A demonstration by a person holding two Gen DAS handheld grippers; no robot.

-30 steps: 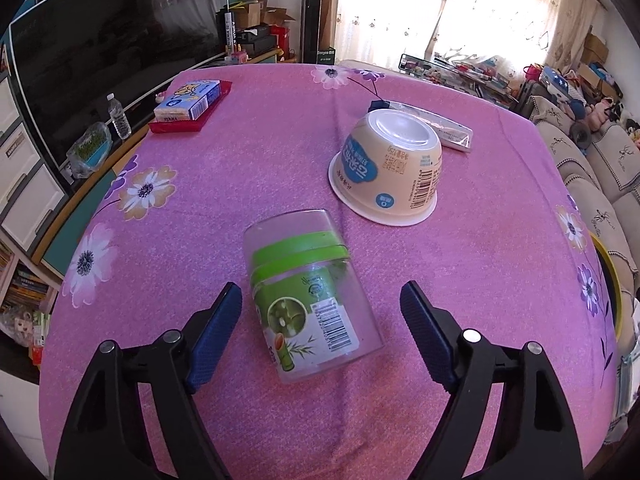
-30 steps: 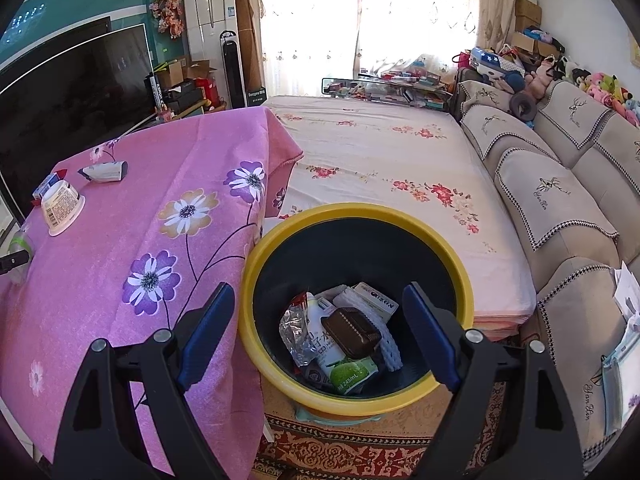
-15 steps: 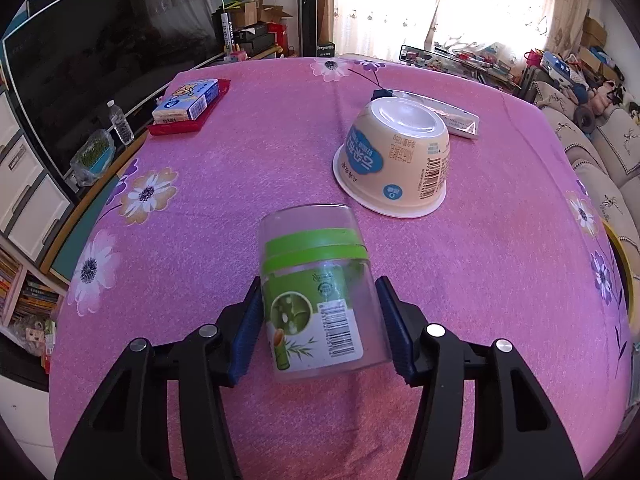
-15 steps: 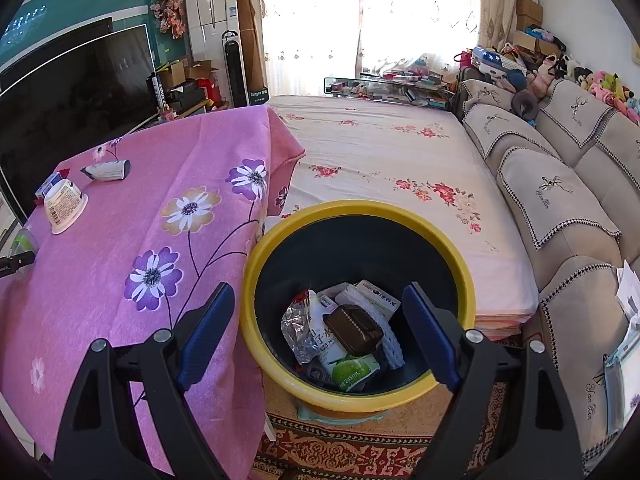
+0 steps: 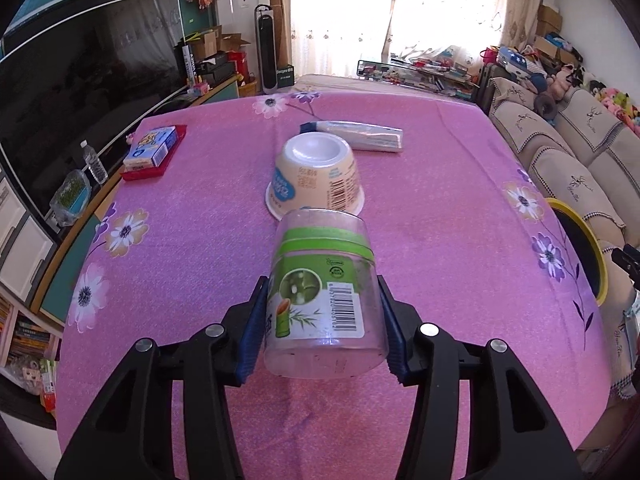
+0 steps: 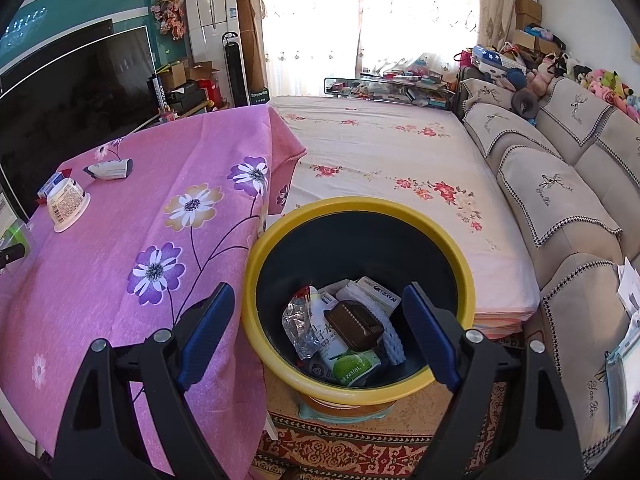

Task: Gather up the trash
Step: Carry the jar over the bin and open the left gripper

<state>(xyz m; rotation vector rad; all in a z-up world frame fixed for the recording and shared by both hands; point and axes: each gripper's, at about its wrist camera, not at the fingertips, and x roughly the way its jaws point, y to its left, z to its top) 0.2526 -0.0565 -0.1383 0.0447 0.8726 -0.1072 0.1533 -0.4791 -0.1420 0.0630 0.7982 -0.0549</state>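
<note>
Left wrist view: my left gripper [image 5: 322, 328] has its blue pads [image 5: 253, 336] clamped on both sides of a clear plastic jar [image 5: 323, 300] with a green band and a barcode label, its base turned toward the camera, over the near middle of the table covered by a pink floral tablecloth [image 5: 440, 240]. Just beyond the jar, an upturned cream noodle cup [image 5: 316, 178] sits rim-down at the centre of the table. Behind it, toward the far edge, lies a silver tube [image 5: 360, 136] with a dark cap. A blue-and-white box [image 5: 151, 147] rests on a red tray [image 5: 158, 168] near the far left corner. Off the table's right edge, the yellow rim of a bin [image 5: 588, 252] shows in part.

Right wrist view: my right gripper [image 6: 320, 334] hangs with its fingers [image 6: 206, 332] wide apart and nothing between them, above the yellow-rimmed bin, which stands on the floor just beside the tablecloth's draped right edge. Inside the bin lie a brown tray [image 6: 354, 324], a crumpled clear wrapper [image 6: 298, 326], a white carton [image 6: 380, 292] and a green-printed drink pack [image 6: 352, 366]. The noodle cup and the tube are seen on the table's far left part. A flowered cream bedspread [image 6: 400, 152] spreads behind the bin.
</note>
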